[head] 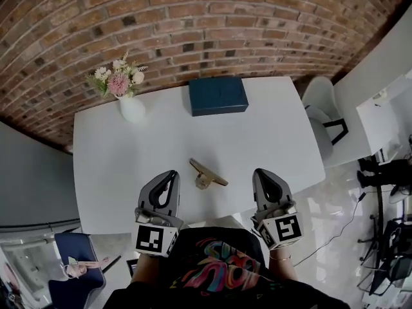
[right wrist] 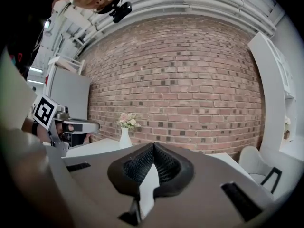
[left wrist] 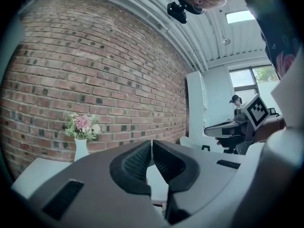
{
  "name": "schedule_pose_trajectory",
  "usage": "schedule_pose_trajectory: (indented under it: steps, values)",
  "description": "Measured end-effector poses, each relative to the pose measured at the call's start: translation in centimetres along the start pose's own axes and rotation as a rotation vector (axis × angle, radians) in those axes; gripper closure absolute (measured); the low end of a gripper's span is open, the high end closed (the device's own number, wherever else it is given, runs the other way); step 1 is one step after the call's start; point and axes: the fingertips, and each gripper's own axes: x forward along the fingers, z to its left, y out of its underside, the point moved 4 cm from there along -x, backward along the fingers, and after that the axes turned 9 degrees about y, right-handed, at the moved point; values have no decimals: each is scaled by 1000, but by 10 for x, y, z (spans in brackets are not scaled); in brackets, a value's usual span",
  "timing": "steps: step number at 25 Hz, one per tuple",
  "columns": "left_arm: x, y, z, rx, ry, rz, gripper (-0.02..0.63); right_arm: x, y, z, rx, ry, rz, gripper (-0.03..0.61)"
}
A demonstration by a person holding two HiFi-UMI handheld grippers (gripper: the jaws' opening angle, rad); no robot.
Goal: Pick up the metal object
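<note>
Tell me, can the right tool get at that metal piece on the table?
Probably yes. The metal piece lies on the bare white table just left of the right tool, with nothing between them. The tool is shut, though, so it would have to open first.

The left claw (left wrist: pixel 152 142), tips together and empty, faces a brick wall (left wrist: pixel 95 80) and a flower vase (left wrist: pixel 80 148).

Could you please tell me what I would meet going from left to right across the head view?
Vase → left gripper → metal object → right gripper → chair. The box is left out, as it spans the same stretch as the metal object.
</note>
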Motion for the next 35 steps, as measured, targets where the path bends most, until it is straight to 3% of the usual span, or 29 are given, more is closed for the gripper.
schedule_pose_trajectory:
  steps: [11, 15, 21, 25, 35]
  values:
    - [42, -11, -5, -46, -252, -31, 583, 78, -4, -42, -31, -250, 20, 561]
    - [46, -1, -5, -37, -270, 32, 583, 92, -8, -43, -20, -298, 1, 561]
    - [50, 2, 0, -72, -272, 13, 583, 103, 1, -40, -47, -320, 41, 561]
    - [56, -9, 7, -85, -280, -50, 583, 104, 6, -35, -57, -333, 63, 561]
    - [59, -2, 13, -92, -250, -46, 581, 108, 10, -30, -46, -326, 76, 561]
